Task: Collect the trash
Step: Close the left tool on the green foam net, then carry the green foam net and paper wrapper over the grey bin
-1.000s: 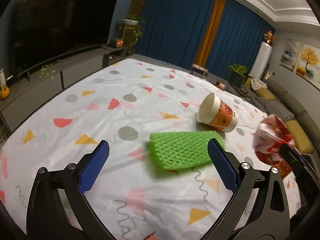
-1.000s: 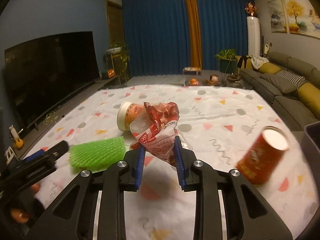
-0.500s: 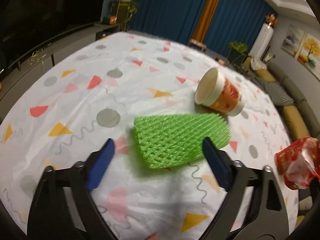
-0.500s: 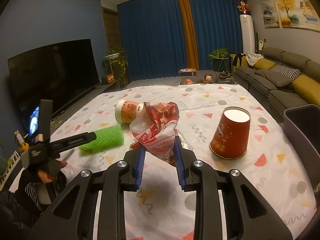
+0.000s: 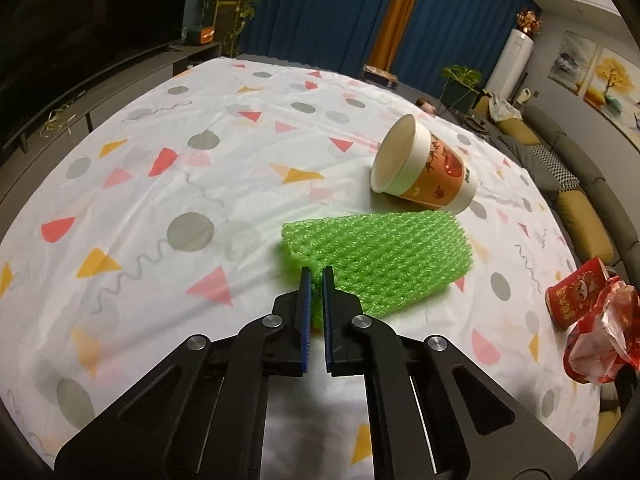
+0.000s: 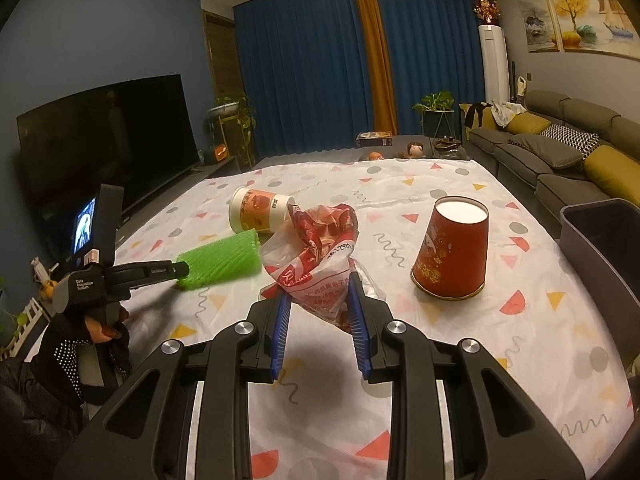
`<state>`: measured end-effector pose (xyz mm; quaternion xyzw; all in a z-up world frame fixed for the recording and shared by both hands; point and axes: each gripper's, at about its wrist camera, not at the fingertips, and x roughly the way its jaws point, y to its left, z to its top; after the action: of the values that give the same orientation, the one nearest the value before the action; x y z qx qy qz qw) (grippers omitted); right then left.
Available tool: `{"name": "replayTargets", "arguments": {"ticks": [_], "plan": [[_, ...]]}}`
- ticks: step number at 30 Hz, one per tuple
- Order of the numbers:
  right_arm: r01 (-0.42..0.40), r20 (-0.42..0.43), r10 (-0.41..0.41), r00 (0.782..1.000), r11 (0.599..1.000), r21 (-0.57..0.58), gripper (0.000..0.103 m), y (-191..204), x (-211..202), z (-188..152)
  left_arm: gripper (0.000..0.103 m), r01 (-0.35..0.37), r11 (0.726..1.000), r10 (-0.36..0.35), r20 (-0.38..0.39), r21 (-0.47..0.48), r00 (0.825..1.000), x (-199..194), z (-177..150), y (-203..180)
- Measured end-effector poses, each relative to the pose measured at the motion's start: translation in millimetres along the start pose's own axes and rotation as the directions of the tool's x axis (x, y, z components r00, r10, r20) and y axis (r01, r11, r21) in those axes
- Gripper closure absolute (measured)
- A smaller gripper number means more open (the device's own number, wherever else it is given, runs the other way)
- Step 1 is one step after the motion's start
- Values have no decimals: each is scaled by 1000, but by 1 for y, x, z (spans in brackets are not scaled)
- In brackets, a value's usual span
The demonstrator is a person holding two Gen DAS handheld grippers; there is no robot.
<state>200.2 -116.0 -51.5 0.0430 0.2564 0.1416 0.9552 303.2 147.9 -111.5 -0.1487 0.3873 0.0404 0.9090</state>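
Left gripper clenched on green foam net, near corner, at table's centre | orange paper cup on its side at 1 o'clock of net | right gripper grasped crumpled red-white wrapper | upturned red cup at wrapper's 3 o'clock | grey bin at far right edge.

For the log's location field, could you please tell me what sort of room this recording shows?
Most likely a home living room: a large dark flat-screen television on a low cabinet, a grey sectional sofa with mustard cushions, and floor-length blue curtains.
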Motion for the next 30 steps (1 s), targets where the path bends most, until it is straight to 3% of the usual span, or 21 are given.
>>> {"name": "replayTargets", "arguments": {"ticks": [16, 25, 30], "plan": [[-12, 54, 11, 998, 1000, 16, 74, -7, -42, 0, 100, 88, 993, -100, 160, 79, 982, -89, -23, -29], [2, 107, -6, 994, 999, 40, 74, -25, -80, -2, 100, 146, 974, -185, 234, 174, 954, -143, -38, -71], [25, 142, -33, 989, 998, 58, 74, -41, -102, -3, 100, 194, 953, -254, 267, 233, 930, -171, -44, -105]]}}
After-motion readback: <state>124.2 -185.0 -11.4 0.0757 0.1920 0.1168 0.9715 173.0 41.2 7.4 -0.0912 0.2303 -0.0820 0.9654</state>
